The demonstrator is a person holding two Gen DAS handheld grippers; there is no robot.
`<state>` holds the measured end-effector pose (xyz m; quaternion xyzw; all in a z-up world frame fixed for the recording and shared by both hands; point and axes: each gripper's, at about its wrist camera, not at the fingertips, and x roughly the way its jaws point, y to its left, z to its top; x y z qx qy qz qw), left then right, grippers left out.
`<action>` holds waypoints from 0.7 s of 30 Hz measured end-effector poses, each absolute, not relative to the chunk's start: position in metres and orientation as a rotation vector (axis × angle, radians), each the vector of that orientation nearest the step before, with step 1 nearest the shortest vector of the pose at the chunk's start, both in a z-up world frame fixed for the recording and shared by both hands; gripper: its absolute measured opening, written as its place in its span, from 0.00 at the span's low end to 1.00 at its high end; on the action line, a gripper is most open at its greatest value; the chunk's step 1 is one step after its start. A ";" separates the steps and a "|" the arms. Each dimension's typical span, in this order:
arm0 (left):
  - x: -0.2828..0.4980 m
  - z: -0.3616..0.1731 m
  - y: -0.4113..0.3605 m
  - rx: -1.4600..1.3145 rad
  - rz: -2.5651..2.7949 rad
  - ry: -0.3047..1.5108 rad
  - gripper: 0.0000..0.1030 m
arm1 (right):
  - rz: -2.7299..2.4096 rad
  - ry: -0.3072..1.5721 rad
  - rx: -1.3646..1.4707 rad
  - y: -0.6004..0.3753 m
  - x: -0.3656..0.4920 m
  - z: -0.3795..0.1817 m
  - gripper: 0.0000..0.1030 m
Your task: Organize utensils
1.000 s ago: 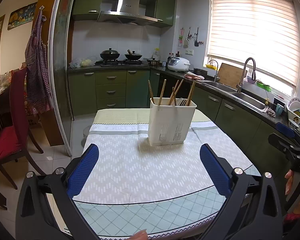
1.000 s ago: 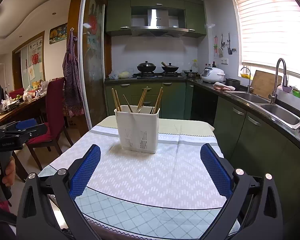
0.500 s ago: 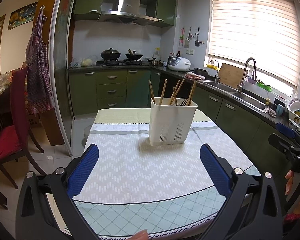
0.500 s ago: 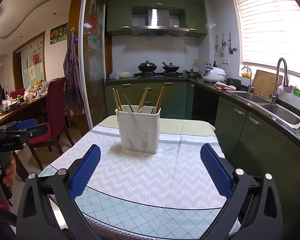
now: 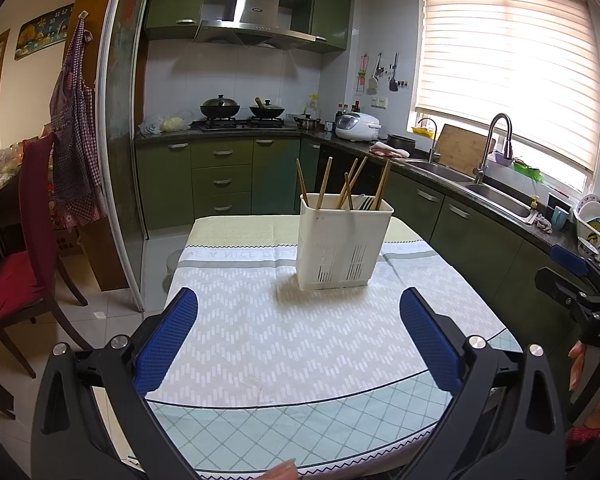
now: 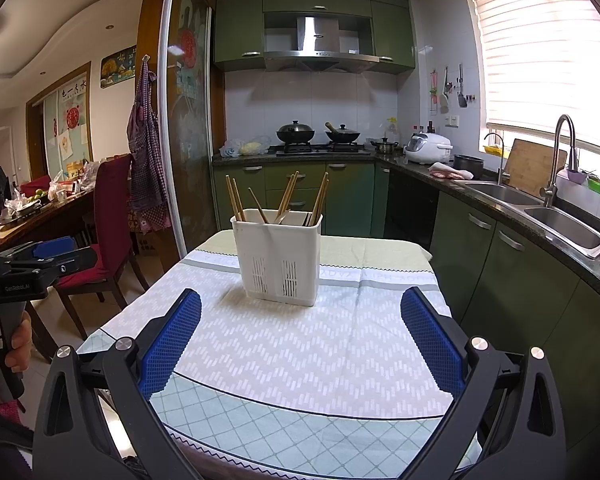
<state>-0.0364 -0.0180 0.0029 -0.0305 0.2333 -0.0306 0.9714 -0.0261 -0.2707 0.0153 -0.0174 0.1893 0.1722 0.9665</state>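
Observation:
A white slotted utensil holder (image 5: 342, 244) stands upright on the cloth-covered table (image 5: 284, 344), also seen in the right wrist view (image 6: 279, 258). Several wooden chopsticks (image 5: 324, 184) lean in it, with dark fork tines (image 5: 366, 203) at its right side; the chopsticks also show in the right wrist view (image 6: 288, 198). My left gripper (image 5: 298, 308) is open and empty, held above the table's near edge. My right gripper (image 6: 300, 312) is open and empty, likewise short of the holder. Each gripper shows at the other view's side, the right gripper (image 5: 576, 280) and the left gripper (image 6: 40, 258).
Green kitchen cabinets (image 5: 220, 176) and a stove with woks (image 5: 240, 112) stand behind the table. A counter with a sink (image 5: 496, 196) runs along the right. A red chair (image 5: 24, 248) and a dining table (image 6: 40, 212) are at the left.
Both views have drifted slightly, the holder sitting a touch further right in each. Both grippers stay open and empty.

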 end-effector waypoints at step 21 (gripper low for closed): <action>-0.030 -0.002 -0.015 -0.054 -0.059 0.507 0.94 | 0.350 0.390 -0.037 -0.267 -0.024 0.010 0.96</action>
